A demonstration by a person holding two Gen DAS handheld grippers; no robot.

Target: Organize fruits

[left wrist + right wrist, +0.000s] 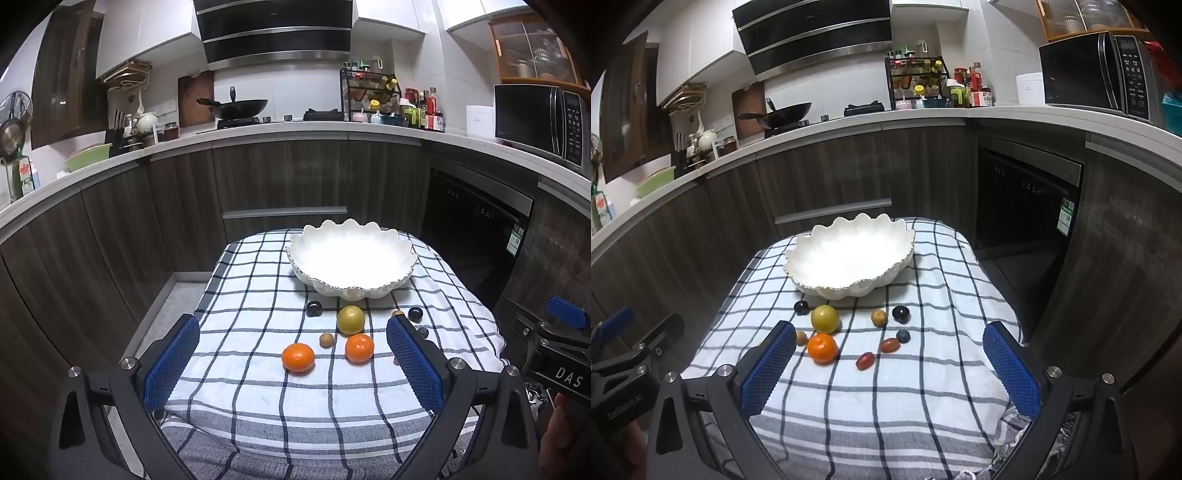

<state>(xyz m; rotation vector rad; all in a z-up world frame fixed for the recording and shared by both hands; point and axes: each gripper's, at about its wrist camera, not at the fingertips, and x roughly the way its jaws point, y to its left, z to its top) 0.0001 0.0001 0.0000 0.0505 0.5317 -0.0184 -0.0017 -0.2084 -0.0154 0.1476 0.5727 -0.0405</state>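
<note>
A white scalloped bowl (351, 258) (849, 254) stands empty at the far end of a checked cloth (258, 387). In front of it lie two oranges (298, 356) (359, 347), a yellow-green fruit (350, 319) (824, 318), dark plums (314, 308) (900, 313), small brown fruits (326, 339) (878, 317), a blueberry (903, 335) and two red cherry tomatoes (865, 360). My left gripper (293, 365) is open and empty above the near cloth. My right gripper (890, 363) is open and empty, also above the near cloth. One orange (822, 348) lies by its left finger.
The small table stands in a kitchen. Dark wood cabinets (280, 177) and a counter curve behind it. A dishwasher (1027, 206) stands to the right, a microwave (1097, 74) above it. The floor (166, 302) drops off left of the table.
</note>
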